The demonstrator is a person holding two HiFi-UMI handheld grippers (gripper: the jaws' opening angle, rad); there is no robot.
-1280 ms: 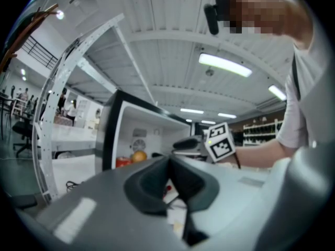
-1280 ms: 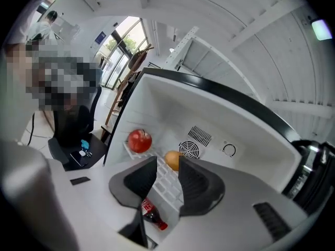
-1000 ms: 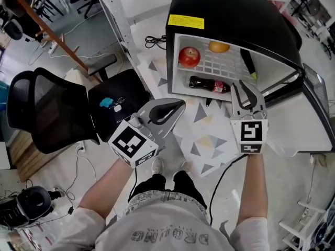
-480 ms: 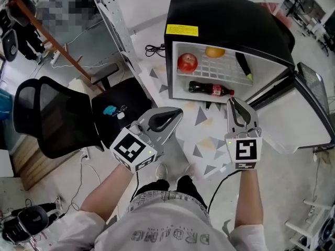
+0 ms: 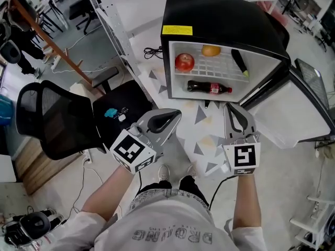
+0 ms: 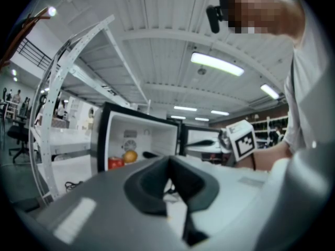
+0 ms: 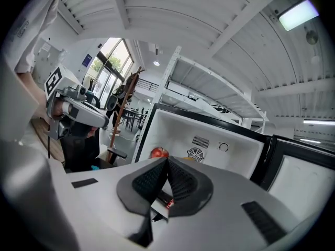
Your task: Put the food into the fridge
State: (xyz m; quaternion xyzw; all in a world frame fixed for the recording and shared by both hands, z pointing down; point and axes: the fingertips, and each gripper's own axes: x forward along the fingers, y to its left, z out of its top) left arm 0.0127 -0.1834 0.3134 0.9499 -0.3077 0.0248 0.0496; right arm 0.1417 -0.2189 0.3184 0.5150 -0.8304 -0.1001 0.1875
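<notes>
The black mini fridge stands open on the floor, its door swung right. On its upper shelf lie a red apple, an orange and a dark long vegetable. A cola bottle lies on its floor. My right gripper is just in front of the fridge opening. Its jaws have just been closing and now meet with nothing between them. My left gripper is further left, also shut and empty. The apple and orange show past it.
A black office chair stands at the left beside a white shelf frame. A patterned mat covers the floor in front of the fridge. A black cable lies left of the fridge.
The right gripper's jaws, open a second ago, have closed. That gripper has drawn back from the fridge opening toward me. The left gripper has barely shifted.
</notes>
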